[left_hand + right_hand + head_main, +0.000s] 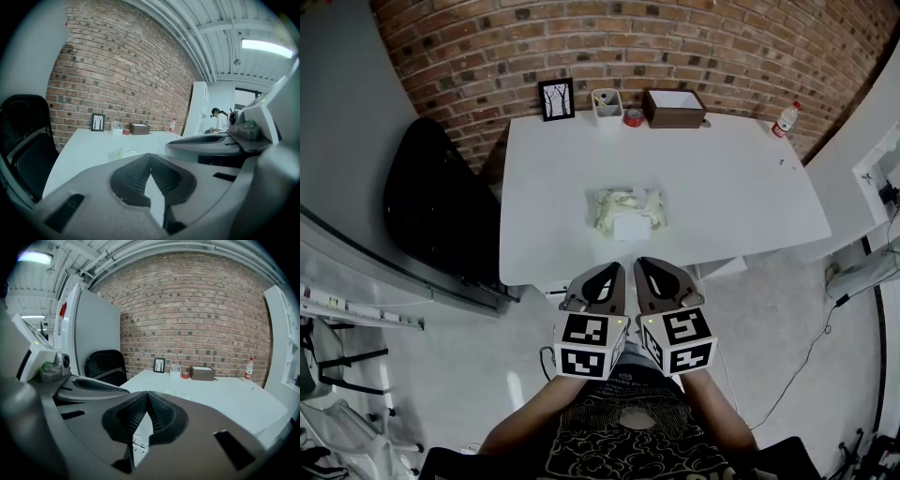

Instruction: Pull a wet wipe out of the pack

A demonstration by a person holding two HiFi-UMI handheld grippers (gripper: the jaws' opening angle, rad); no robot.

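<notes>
- The left claw (614,270) is closed: in the left gripper view its ribbed tips meet, with nothing between them.
- The right claw (643,265) is closed too, its tips touching and holding nothing.
- Both claws sit side by side, just beside each other, off the near edge of the white table (731,197) and over the floor.
- The wet wipe pack (626,210) lies flat near the middle of the table, ahead of both claws and apart from them.
- Along the far edge of the table, by the brick wall (675,47), stand a picture frame (557,98), a white holder (607,105), a brown box (674,107) and a bottle (785,119).
- A black chair (436,202) stands at the table's left side.
</notes>
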